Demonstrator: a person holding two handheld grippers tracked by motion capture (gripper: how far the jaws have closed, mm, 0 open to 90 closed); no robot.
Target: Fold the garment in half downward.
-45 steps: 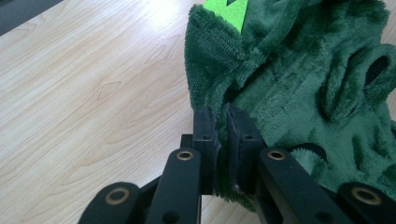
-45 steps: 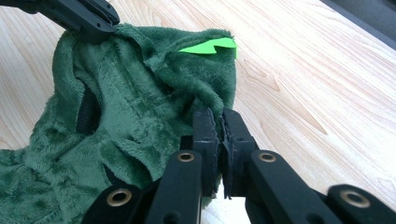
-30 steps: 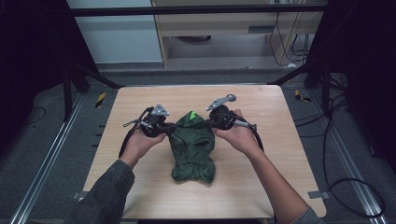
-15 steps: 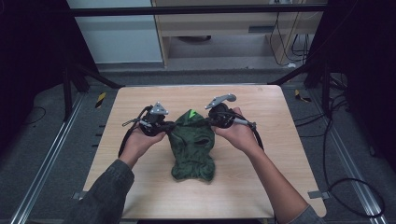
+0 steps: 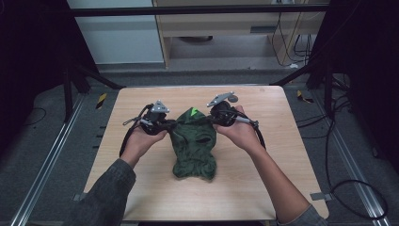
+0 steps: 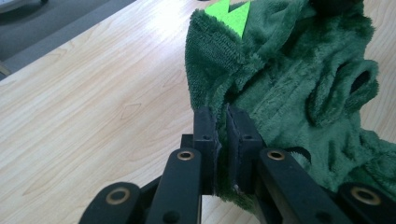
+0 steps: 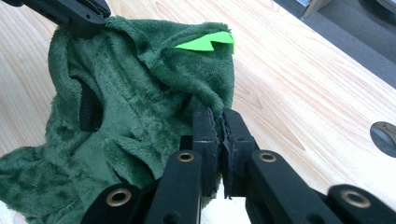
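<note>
A dark green plush garment with a bright green spike lies in the middle of the wooden table. My left gripper is shut on its left upper edge; the fleece is pinched between the black jaws of that gripper. On the opposite side, my right gripper is shut on the right upper edge, with the plush fabric clamped in the gripper. The garment's top is held slightly off the table between both grippers. The left gripper's jaws show far off in the right gripper view.
Black cables trail from both grippers beside the person's wrists. A round hole sits in the tabletop to the right. Bare wood surrounds the garment. Beyond the table stand a cabinet and dark frame posts.
Both grippers have shifted slightly toward the person while holding the garment's top edge; the garment has stayed between them, little changed.
</note>
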